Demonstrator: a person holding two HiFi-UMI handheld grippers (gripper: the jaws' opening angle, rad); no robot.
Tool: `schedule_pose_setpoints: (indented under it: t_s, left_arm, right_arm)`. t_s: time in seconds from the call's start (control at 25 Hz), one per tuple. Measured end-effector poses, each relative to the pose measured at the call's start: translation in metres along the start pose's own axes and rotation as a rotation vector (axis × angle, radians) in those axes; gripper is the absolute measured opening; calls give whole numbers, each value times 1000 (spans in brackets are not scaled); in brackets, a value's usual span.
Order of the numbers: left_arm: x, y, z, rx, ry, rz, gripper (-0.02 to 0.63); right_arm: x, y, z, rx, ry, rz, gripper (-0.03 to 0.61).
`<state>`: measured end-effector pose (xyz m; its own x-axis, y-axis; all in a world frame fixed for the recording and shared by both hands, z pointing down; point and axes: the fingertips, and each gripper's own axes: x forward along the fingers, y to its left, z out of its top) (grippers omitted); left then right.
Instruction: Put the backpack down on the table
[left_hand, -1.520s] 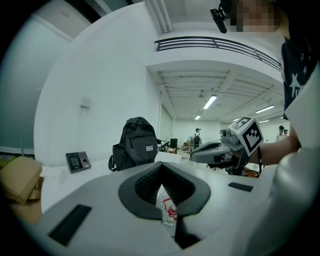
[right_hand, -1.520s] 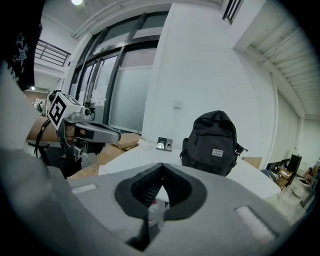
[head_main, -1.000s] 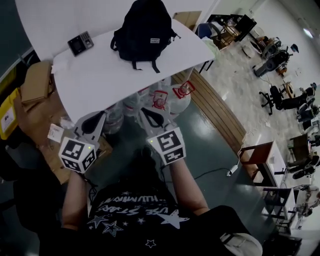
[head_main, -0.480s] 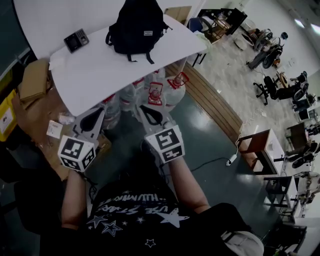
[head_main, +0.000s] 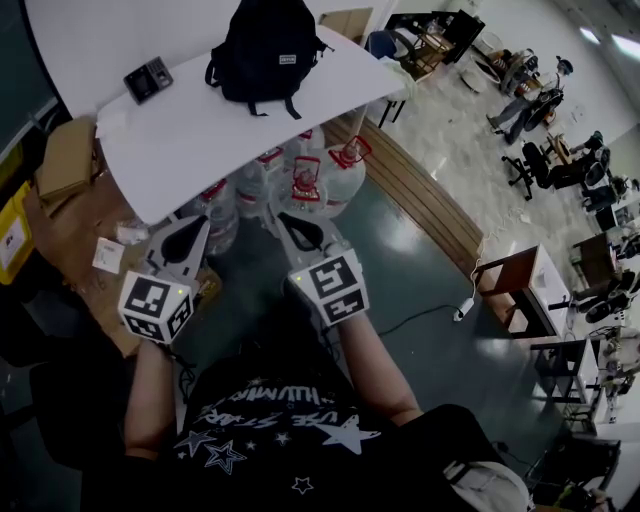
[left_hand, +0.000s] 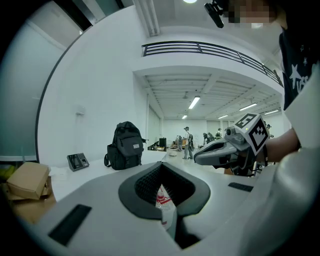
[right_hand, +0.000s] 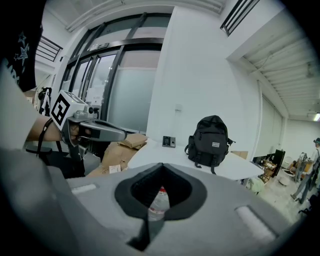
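Note:
The black backpack (head_main: 262, 50) stands upright on the white table (head_main: 190, 140), with nothing holding it. It also shows as the backpack (left_hand: 125, 146) in the left gripper view and the backpack (right_hand: 210, 140) in the right gripper view, far ahead of both. My left gripper (head_main: 192, 228) and right gripper (head_main: 284, 226) hang side by side in front of the table's near edge, well short of the backpack. Both are shut and empty. In each gripper view the shut jaws, left gripper (left_hand: 161, 168) and right gripper (right_hand: 162, 167), leave only a slit.
A small black keypad device (head_main: 148, 80) lies on the table left of the backpack. Several large water bottles (head_main: 305, 185) stand under the table's near edge. Cardboard boxes (head_main: 65, 160) pile up at the left. Office chairs (head_main: 545, 165) and a small stand (head_main: 525, 295) occupy the floor at the right.
Table and backpack have slid up and away in the head view, and more of the bottles shows. Both grippers drew back from the table together, still shut.

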<state>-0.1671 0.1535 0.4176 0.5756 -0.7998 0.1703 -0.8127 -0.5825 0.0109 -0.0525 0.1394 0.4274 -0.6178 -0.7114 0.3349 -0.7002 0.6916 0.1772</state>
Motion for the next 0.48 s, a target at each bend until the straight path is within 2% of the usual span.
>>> schedule_pose_setpoints:
  t_s: [0.48]
  left_arm:
    - [0, -8, -8, 14, 25, 5, 8]
  right_arm:
    - [-9, 1, -12, 6, 33, -12, -2]
